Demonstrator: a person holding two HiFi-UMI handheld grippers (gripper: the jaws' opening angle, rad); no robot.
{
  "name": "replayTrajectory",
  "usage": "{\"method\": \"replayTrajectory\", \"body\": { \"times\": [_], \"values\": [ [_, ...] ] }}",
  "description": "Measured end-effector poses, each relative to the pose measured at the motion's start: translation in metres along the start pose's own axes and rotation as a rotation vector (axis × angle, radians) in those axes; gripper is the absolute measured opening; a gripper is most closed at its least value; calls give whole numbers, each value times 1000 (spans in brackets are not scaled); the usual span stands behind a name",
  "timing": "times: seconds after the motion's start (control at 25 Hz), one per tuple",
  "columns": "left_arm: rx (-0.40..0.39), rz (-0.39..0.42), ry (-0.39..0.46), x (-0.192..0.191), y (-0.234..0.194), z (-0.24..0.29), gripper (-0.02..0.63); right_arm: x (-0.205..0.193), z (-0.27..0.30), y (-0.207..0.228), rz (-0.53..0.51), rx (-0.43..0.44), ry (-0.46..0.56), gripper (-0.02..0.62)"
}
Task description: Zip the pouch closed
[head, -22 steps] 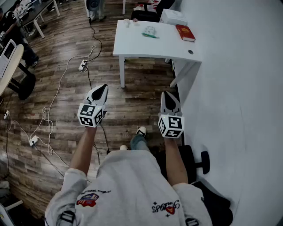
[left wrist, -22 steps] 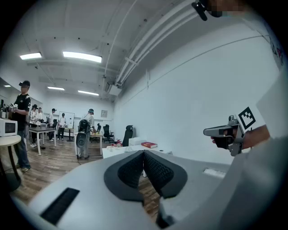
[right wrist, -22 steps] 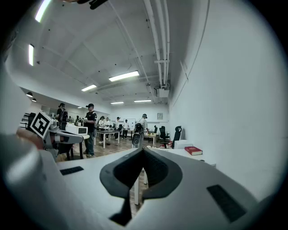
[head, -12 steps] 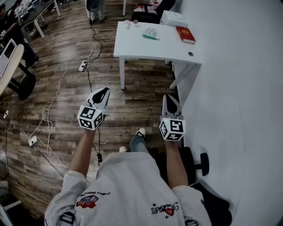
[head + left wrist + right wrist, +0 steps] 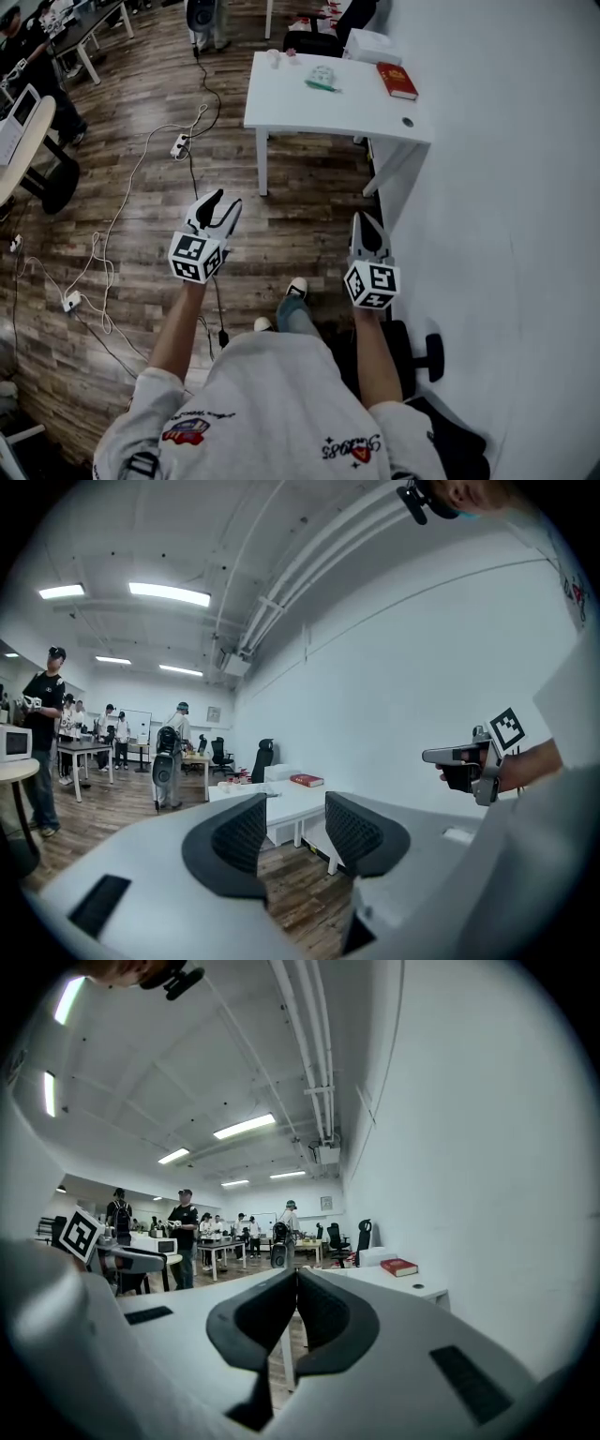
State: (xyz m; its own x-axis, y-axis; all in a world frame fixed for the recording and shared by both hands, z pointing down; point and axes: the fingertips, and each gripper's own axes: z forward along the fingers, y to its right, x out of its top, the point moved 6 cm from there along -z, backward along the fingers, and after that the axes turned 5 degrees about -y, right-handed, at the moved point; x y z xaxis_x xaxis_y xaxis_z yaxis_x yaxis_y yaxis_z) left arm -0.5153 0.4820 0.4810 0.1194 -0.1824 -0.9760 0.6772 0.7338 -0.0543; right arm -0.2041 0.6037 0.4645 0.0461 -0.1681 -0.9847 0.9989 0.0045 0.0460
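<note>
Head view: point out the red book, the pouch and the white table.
red book (image 5: pixel 397 81), head view, middle of its cover
pouch (image 5: pixel 321 77), head view, its middle
white table (image 5: pixel 309 108), head view, bare top

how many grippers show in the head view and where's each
2. The left gripper hangs over the wood floor, jaws apart, empty; the right gripper is beside it, nearer the white wall, jaws together, empty. No others visible there.
</note>
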Motion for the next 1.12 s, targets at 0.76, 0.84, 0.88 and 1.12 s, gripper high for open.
{"method": "replayTrajectory", "body": {
  "times": [0.76, 0.84, 0.88, 1.12],
  "values": [
    [-12, -20, -7, 22, -15, 107, 318, 18, 93, 55, -43, 41, 10, 324],
    [-10, -26, -11, 22, -20, 128, 318, 21, 114, 68, -46, 42, 11, 324],
    [-9, -29, -14, 23, -23, 138, 318, 22, 124, 74, -43, 42, 12, 325],
    [-7, -27, -9, 47, -38, 194, 316, 40, 178, 106, -38, 59, 23, 324]
  ]
}}
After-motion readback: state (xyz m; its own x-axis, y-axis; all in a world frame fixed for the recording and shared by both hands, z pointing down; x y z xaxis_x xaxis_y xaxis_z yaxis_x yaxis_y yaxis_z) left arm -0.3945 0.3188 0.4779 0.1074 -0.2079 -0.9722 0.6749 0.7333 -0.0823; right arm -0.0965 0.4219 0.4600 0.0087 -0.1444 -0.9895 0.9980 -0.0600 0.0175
